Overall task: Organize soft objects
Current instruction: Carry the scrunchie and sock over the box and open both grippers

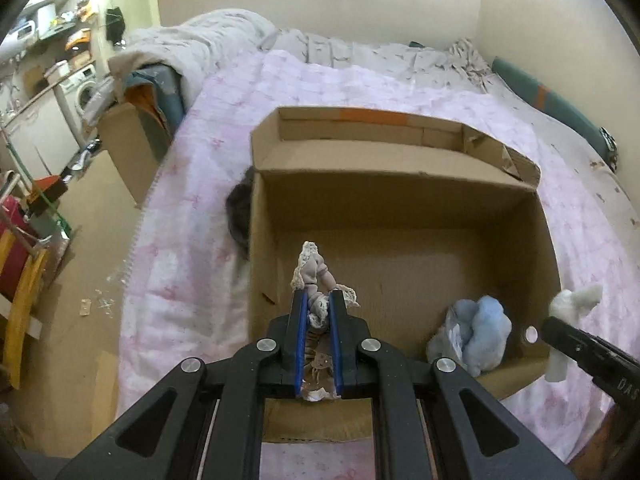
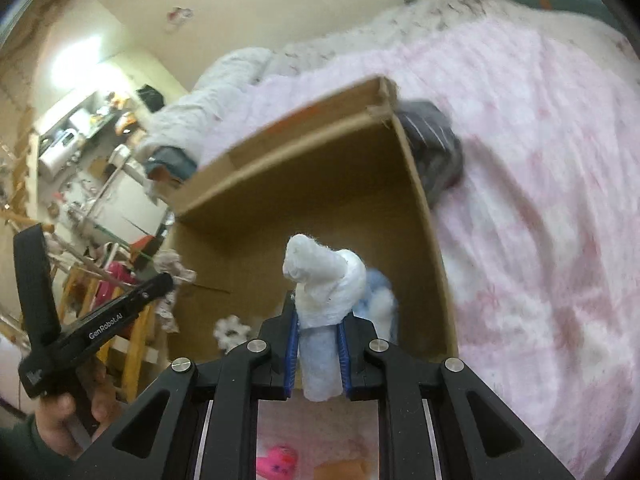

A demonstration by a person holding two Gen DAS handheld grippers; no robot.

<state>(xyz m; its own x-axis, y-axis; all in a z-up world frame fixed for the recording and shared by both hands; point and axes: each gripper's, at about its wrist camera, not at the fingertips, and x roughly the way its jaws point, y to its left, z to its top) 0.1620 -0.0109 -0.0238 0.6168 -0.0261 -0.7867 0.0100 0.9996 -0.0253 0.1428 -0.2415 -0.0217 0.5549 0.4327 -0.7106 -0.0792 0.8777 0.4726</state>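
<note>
An open cardboard box (image 1: 400,188) lies on a pink bedspread. My left gripper (image 1: 319,298) is shut on a small doll with lace trim (image 1: 316,272) and holds it over the box's near left part. A blue plush toy (image 1: 476,332) lies in the box's near right corner; it also shows in the right wrist view (image 2: 380,296). My right gripper (image 2: 318,316) is shut on a white plush toy (image 2: 324,280) above the box (image 2: 304,160). That white toy (image 1: 576,300) shows at the right edge of the left wrist view.
A dark grey soft object (image 1: 240,212) lies against the box's outer wall on the bedspread (image 1: 192,240). Grey bedding (image 1: 224,36) is piled at the bed's head. A pink toy (image 2: 278,462) and an orange one (image 2: 344,470) lie near the bed's front. The cluttered floor is at the left.
</note>
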